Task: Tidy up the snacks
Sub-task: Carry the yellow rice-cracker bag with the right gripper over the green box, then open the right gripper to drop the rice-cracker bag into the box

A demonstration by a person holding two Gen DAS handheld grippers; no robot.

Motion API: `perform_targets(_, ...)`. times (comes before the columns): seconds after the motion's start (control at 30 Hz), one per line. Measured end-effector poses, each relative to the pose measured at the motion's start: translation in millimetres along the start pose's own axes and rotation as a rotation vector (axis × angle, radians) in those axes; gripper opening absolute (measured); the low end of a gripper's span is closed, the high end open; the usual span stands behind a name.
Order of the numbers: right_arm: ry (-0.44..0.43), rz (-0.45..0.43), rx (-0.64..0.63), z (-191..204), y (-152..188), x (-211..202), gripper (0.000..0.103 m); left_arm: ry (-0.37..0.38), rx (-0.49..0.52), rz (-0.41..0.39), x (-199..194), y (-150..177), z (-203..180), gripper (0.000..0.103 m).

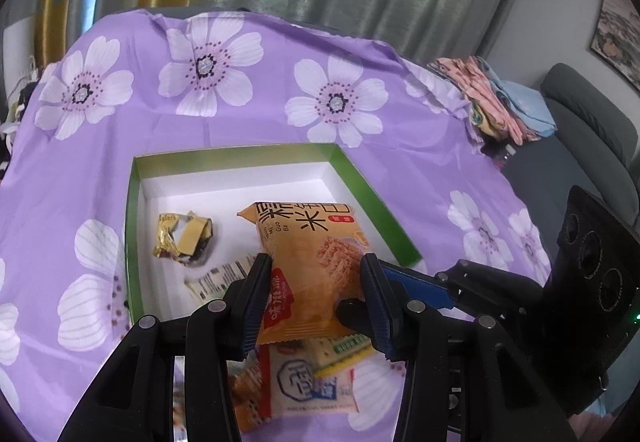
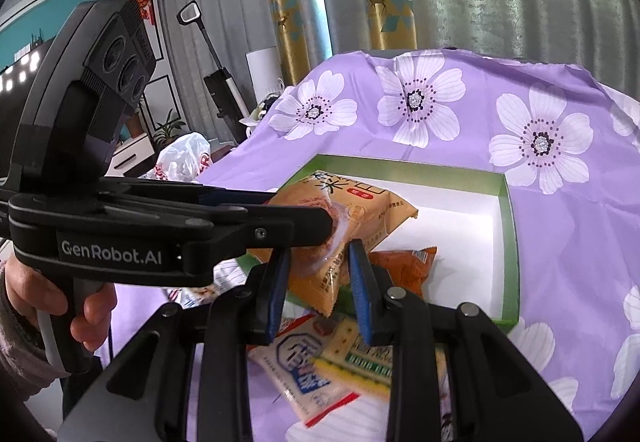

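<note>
An orange rice-cracker packet (image 1: 316,242) hangs over the near edge of a shallow green-rimmed box (image 1: 240,154) with a white floor. My left gripper (image 1: 314,282) is shut on the packet's sides. My right gripper (image 2: 320,282) comes in from the right and is shut on the same packet's (image 2: 320,266) lower corner. Inside the box lie a crumpled gold wrapper (image 1: 182,238), a white packet with a barcode (image 1: 218,278) and a darker orange packet (image 2: 404,266). A white and blue packet (image 1: 312,382) lies on the cloth below both grippers.
A purple cloth with white flowers (image 1: 200,114) covers the table. Folded clothes (image 1: 492,98) are stacked at its far right corner, beside a grey sofa (image 1: 592,130). A person's hand (image 2: 92,306) grips the left handle. A white plastic bag (image 2: 180,158) sits past the table's left edge.
</note>
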State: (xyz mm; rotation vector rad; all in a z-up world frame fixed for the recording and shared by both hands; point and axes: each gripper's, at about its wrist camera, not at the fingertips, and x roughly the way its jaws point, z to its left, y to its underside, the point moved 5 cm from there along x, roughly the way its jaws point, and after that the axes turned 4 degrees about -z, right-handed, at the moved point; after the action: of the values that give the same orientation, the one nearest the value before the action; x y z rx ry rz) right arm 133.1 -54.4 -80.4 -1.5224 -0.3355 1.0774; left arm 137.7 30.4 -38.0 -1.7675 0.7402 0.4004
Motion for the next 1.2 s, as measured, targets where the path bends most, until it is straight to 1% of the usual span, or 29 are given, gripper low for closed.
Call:
perform_targets(0.27, 0.003, 0.031, 0.007, -12.0, -3.1, 27.6, 0.030, -0.005, -0.027, 0.019, 21.7, -6.8, 19.3, 0.046)
perform_targets(0.6, 0.014, 0.086, 0.030, -23.9, 4.0, 51.6, 0.030, 0.013, -0.080, 0.069, 48.8, -2.4, 37.9, 0.046)
perform_targets(0.9, 0.034, 0.132, 0.051, -29.5, 9.8, 62.4, 0.030, 0.030, -0.120, 0.107, 64.3, 2.2, 46.6, 0.046)
perform_targets(1.0, 0.038, 0.143, 0.057, -31.1, 9.8, 66.3, 0.032, 0.039, -0.138, 0.118, 68.2, 2.2, 48.7, 0.046)
perform_targets(1.2, 0.038, 0.137, 0.064, -29.4, 8.9, 64.0, 0.034, 0.018, -0.165, 0.113, 68.4, 1.6, 55.3, 0.046)
